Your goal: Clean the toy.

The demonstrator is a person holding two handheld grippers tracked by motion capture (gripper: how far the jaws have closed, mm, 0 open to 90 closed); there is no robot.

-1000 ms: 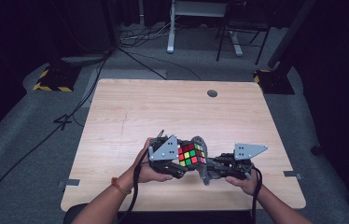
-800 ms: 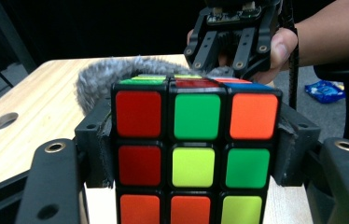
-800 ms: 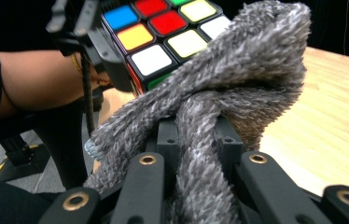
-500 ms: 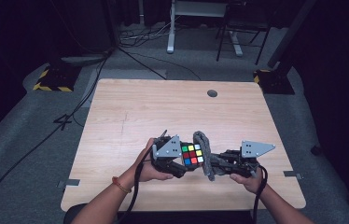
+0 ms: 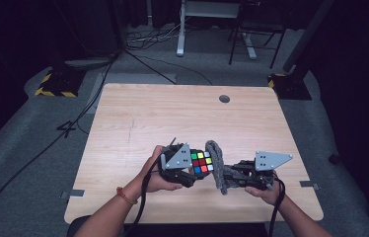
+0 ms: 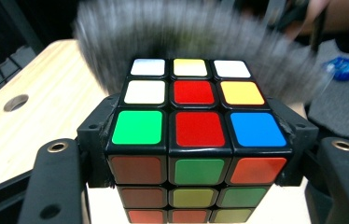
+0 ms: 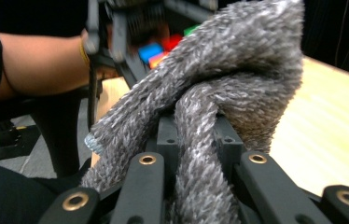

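A scrambled Rubik's cube [image 5: 201, 162] [image 6: 196, 123] is clamped between the jaws of my left gripper [image 5: 192, 170] [image 6: 196, 154], held just above the table near its front edge. Its top face shows white, yellow, red, green and blue stickers. My right gripper [image 5: 229, 174] [image 7: 196, 135] is shut on a folded grey fuzzy cloth [image 5: 216, 165] [image 7: 219, 93]. The cloth stands against the cube's right side in the high view. In the left gripper view the cloth [image 6: 196, 42] is a blurred grey band behind the cube. The cube [image 7: 156, 49] peeks past the cloth in the right gripper view.
The wooden table [image 5: 172, 118] has a round cable hole [image 5: 224, 98] near its far edge. Grey carpet with cables surrounds it, and a chair and desk legs [image 5: 241, 34] stand in the dark beyond. A blue item [image 6: 347, 67] lies on the floor.
The right gripper has pulled the cloth off the cube's top and moved slightly right, so the cloth now stands at the cube's right side. The left gripper holds the cube nearly still.
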